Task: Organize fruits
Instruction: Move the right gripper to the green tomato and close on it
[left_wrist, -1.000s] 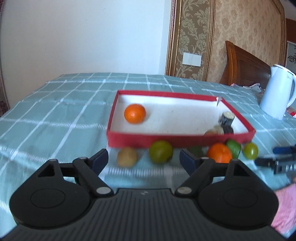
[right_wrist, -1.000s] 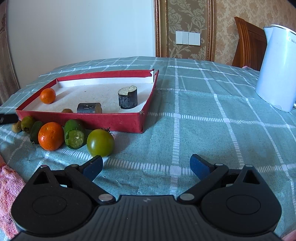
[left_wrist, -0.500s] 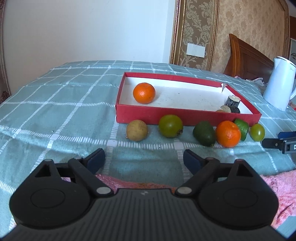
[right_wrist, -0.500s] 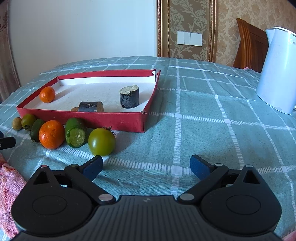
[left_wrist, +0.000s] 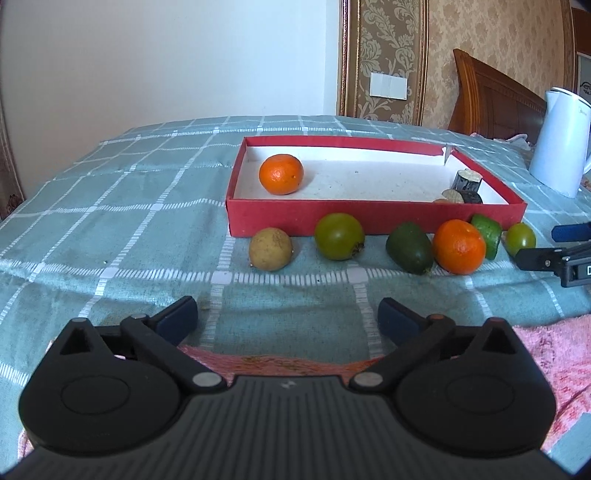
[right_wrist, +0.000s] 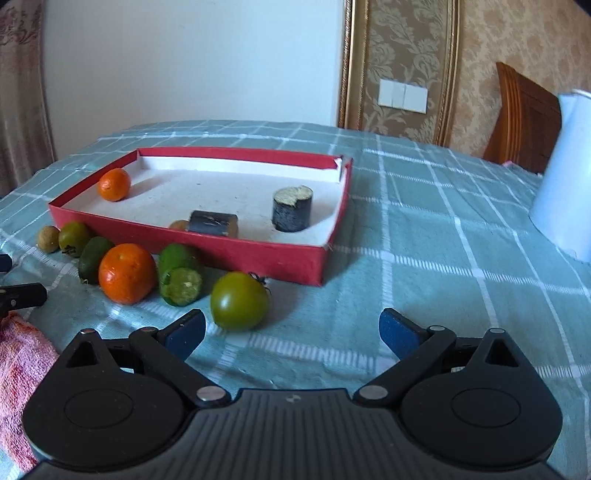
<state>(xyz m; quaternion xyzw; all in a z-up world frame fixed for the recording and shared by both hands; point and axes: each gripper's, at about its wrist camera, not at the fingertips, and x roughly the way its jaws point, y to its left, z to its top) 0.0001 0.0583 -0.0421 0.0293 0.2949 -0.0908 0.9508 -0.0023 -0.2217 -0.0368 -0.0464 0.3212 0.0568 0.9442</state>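
A red tray (left_wrist: 369, 218) holds an orange (left_wrist: 280, 179) and dark cut cylinders (left_wrist: 466, 181). Along its front wall lie a brown round fruit (left_wrist: 270, 248), a green tomato (left_wrist: 339, 236), a dark green fruit (left_wrist: 409, 247), a second orange (left_wrist: 459, 246), a cut green fruit (left_wrist: 487, 230) and a small green tomato (left_wrist: 520, 239). My left gripper (left_wrist: 286, 314) hangs short of the row, its jaws opening with nothing between them. My right gripper (right_wrist: 291, 321) is open and empty, and a green tomato (right_wrist: 239, 301) sits just ahead of its left finger.
A white kettle (left_wrist: 561, 144) stands at the right on the checked green cloth (left_wrist: 110, 229). A pink towel (left_wrist: 554, 350) lies at the near edge under the grippers. A wooden chair (left_wrist: 495, 103) stands behind the table. Right of the tray is bare cloth (right_wrist: 443, 258).
The left gripper has drawn back from the fruit row, which now lies farther ahead, and its jaws have spread wider. The right gripper's view has tilted slightly; its jaws stay open.
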